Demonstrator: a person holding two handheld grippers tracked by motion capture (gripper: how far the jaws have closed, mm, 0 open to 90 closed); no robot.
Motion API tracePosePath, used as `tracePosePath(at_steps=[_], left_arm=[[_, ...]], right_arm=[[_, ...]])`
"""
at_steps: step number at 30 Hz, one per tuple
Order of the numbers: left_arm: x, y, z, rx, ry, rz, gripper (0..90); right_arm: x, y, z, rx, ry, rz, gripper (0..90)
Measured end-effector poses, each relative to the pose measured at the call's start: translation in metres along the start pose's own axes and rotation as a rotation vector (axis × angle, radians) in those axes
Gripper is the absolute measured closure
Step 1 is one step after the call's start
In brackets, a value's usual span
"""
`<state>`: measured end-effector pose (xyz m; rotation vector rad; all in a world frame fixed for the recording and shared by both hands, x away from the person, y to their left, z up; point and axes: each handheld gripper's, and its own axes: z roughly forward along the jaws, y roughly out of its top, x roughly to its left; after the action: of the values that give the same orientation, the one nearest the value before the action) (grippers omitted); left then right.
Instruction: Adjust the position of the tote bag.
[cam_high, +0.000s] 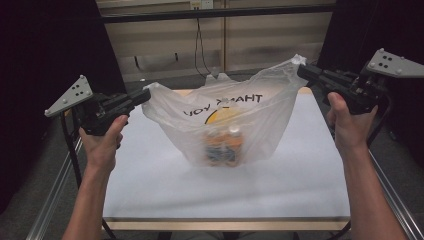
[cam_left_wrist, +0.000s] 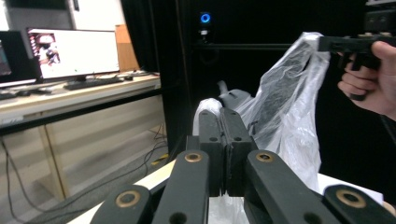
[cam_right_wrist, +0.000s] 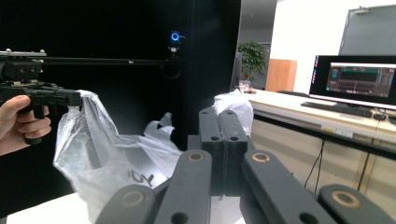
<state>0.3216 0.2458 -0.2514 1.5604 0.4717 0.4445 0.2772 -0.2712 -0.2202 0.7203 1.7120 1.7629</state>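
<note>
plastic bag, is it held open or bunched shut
Held open: the left gripper and right gripper each pinch an edge of the plastic bag, spreading its mouth wide above the bottles inside.

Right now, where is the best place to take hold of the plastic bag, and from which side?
At its two handle loops, one from each side. The plastic bag is floppy; the left hand-held gripper and right hand-held gripper already pinch its drawn-up handles, spreading the mouth above the bottles.

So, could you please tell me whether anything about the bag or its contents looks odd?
Nothing stands out. The plastic bag is stretched open between the left gripper and right gripper, resting on the table, its bottles upright inside.
</note>
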Motion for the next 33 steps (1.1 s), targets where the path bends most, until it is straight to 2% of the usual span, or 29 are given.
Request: tracePosePath(at_steps=[3,5,11,15,21,24,27,33], left_arm=[[0.004,-0.012,0.003,0.002,-0.017,-0.046,89.1],[0.006,-0.019,0.007,0.012,-0.015,-0.057,89.1],[0.006,-0.033,0.019,0.095,0.009,-0.037,89.1],[0.008,-0.037,0.012,0.103,0.025,-0.045,89.1],[0.003,-0.041,-0.011,0.097,0.037,-0.032,89.2],[0.007,-0.051,-0.016,0.118,0.058,-0.049,89.2],[0.012,-0.065,-0.015,0.129,0.07,-0.084,89.2],[0.018,-0.079,-0.009,0.149,0.08,-0.103,89.2]], right_arm=[[-0.006,-0.012,0.0,0.04,-0.01,0.013,90.0],[-0.007,-0.015,0.001,0.057,-0.007,0.013,90.0],[-0.007,-0.034,0.007,0.111,0.002,0.041,90.0],[-0.007,-0.041,0.003,0.11,-0.014,0.048,90.0],[0.002,-0.048,-0.02,0.099,-0.031,0.047,90.0],[0.003,-0.058,-0.025,0.125,-0.048,0.051,90.0],[0.0,-0.073,-0.027,0.148,-0.058,0.08,90.0],[-0.006,-0.093,-0.023,0.182,-0.06,0.112,90.0]])
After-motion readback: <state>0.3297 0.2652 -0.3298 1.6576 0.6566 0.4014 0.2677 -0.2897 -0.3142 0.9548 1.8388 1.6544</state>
